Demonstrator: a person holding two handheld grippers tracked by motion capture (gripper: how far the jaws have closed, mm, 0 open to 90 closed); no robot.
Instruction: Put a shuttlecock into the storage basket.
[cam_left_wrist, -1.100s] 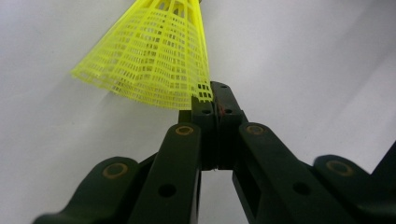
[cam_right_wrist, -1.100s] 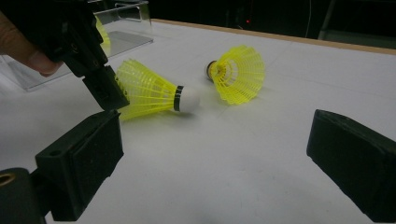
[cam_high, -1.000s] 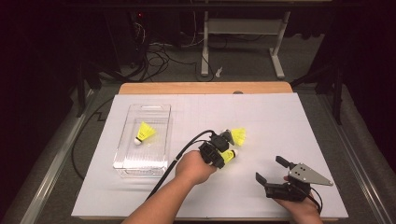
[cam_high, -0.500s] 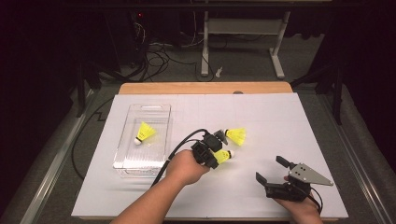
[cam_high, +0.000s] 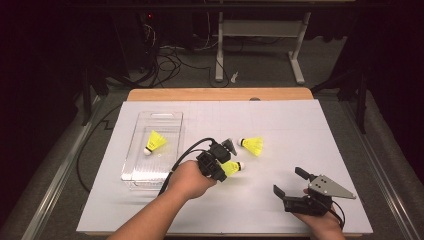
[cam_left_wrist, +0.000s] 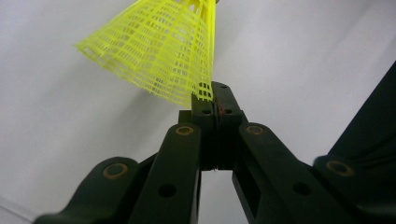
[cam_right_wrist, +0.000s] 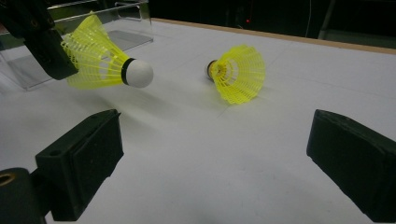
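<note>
My left gripper (cam_high: 225, 164) is shut on the rim of a yellow shuttlecock's (cam_high: 232, 167) mesh skirt and holds it just above the white table (cam_high: 280, 120). In the left gripper view the jaws (cam_left_wrist: 215, 95) pinch the net edge of that shuttlecock (cam_left_wrist: 163, 51). The right gripper view shows the held shuttlecock (cam_right_wrist: 100, 53), white cork towards the right. A second yellow shuttlecock (cam_high: 251, 145) (cam_right_wrist: 236, 72) lies on its side on the table beyond it. A third shuttlecock (cam_high: 155, 141) lies inside the clear bin (cam_high: 134, 170). My right gripper (cam_high: 292, 181) (cam_right_wrist: 219, 158) stands open at the front right, nothing between its fingers.
The clear plastic bin (cam_right_wrist: 28, 70) sits at the table's left. A wooden strip (cam_high: 220, 94) runs along the far edge. Beyond it are a dark floor, cables and a metal stand (cam_high: 260, 30). My left gripper's cable (cam_high: 182, 155) loops beside the bin.
My left hand has drifted left and slightly up with the shuttlecock in its jaws, away from the shuttlecock lying on the table. The right hand has not moved.
</note>
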